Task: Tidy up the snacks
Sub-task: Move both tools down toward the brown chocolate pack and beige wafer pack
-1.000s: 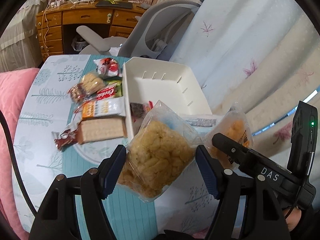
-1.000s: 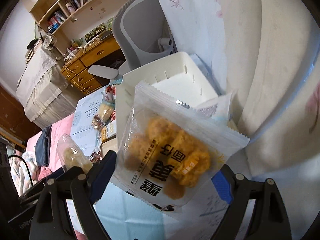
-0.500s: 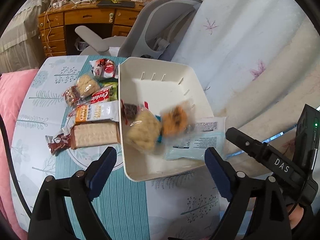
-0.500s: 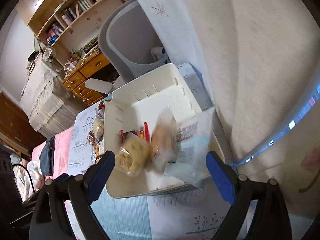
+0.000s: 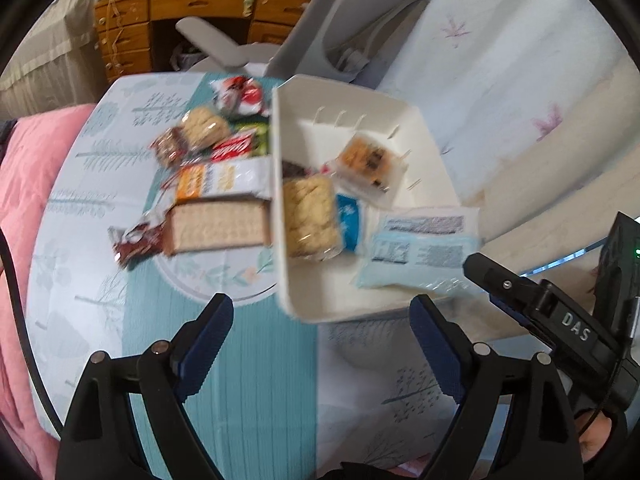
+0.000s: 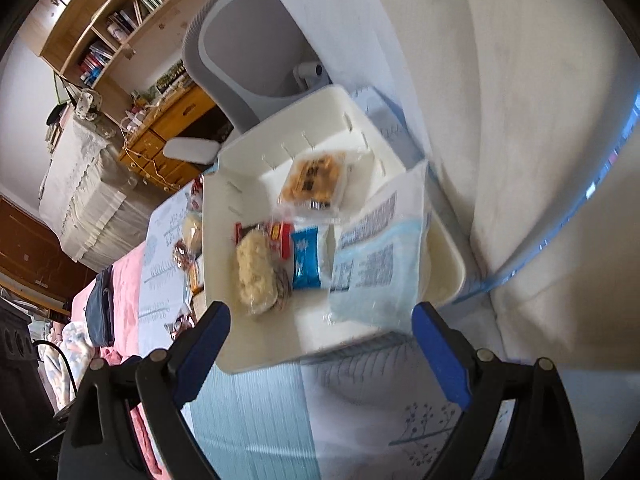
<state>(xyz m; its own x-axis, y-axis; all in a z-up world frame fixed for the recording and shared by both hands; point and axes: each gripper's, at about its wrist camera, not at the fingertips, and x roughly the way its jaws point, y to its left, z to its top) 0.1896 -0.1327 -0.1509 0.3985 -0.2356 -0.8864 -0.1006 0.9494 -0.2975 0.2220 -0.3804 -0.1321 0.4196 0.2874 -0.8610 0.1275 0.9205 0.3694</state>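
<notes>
White plastic bin (image 5: 424, 148) on the worktop (image 5: 100, 200) holds about five packets; seven or so snacks (image 5: 218, 200) lie just beside it. Left claw (image 5: 322, 342) gapes, empty: next I'd swing left and nip one wrapper by its edge.

From the right wrist, right claw (image 6: 320, 340) spread wide, empty; five packets (image 6: 256, 276) counted inside.
</notes>
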